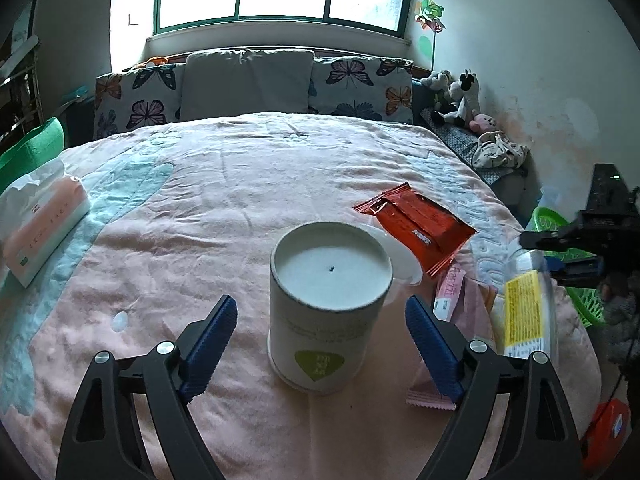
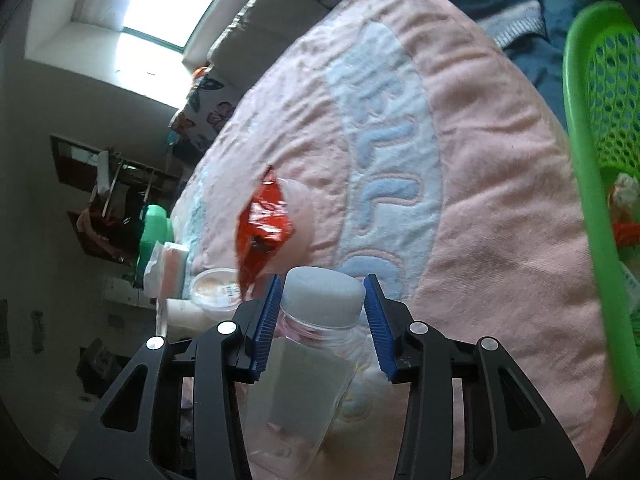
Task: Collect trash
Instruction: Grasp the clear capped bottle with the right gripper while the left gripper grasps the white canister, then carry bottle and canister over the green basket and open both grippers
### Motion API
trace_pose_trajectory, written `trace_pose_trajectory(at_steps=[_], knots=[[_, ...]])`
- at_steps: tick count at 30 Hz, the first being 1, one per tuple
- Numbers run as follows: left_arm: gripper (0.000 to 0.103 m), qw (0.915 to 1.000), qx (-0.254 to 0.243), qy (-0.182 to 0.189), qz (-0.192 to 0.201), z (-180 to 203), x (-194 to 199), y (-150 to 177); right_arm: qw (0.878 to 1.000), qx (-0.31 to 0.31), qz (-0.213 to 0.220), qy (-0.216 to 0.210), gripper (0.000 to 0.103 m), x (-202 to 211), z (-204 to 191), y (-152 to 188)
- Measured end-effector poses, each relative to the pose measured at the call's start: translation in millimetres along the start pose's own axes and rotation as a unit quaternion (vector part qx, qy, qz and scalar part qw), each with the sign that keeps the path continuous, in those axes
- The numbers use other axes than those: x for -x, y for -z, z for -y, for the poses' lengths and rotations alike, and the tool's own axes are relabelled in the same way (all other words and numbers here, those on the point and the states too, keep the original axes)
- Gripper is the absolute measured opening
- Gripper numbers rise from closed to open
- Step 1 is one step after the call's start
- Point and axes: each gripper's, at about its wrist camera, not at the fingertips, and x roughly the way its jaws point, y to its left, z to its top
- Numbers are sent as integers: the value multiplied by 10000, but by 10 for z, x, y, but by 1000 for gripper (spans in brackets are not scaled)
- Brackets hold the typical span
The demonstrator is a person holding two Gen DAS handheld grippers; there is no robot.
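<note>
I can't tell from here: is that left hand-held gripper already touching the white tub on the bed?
Apart. The left wrist view shows the left hand-held gripper open, with pink blanket visible between each blue pad and the white tub.

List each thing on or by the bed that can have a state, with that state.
left gripper: open, straddling the cup, not touching.
paper cup: upright, lid off.
lid: lying behind the cup.
orange wrapper: flat, torn open.
tissue pack: open, tissue sticking out.
right gripper: shut on the bottle.
clear bottle: capped, held.
green basket: holds some trash.
</note>
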Motion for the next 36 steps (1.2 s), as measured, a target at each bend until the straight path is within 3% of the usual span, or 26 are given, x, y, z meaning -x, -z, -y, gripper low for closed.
trace_pose_trajectory(at_steps=[5,12,22,26,36], knots=[[80,9999,-81,-7,89,4,-40,-30,9971,671,320,153,43,200,-286,124],[55,9999,-46,83,89,-19,-41,-31,9802,1741,830,456,43,397,-722,435],[54,9993,42,186,317,-13,256,-26,9427,2841,1462,959,43,589,-1093,879],[54,9985,120,333,410,0,412,-85,9322,3005,1666,1137,43,672,-1125,935],[54,9959,-40,731,534,309,591,-249,9317,2695,2012,1373,42,978,-904,735]])
